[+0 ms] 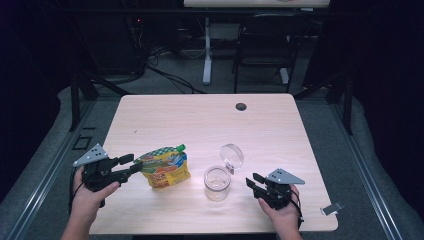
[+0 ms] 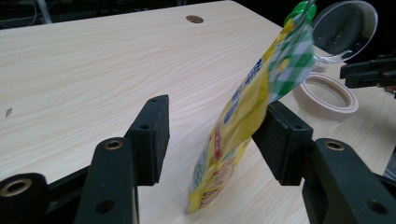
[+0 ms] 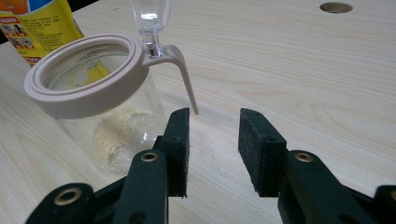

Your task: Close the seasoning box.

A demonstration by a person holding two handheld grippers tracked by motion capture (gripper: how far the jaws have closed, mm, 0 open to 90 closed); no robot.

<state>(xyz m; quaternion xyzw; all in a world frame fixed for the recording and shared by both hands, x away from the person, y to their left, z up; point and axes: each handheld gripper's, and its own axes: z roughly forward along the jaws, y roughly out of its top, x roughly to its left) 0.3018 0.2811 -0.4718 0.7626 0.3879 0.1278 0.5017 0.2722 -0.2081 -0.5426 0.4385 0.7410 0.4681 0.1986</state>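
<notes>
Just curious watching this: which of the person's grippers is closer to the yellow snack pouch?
Left. The left gripper has the pouch between its open jaws; the right gripper sits beyond the jar.

In the right gripper view, the top edge cut off the clear flip lid (image 3: 150, 14) of the glass jar with the beige rim (image 3: 84, 84), and the yellow printed pouch (image 3: 39, 21) ran out at the corner. In the left gripper view, the print on that pouch (image 2: 243, 121) was too blurred to read. The worktop's (image 1: 165, 120) near edge hid the person's forearms in the high view.
</notes>
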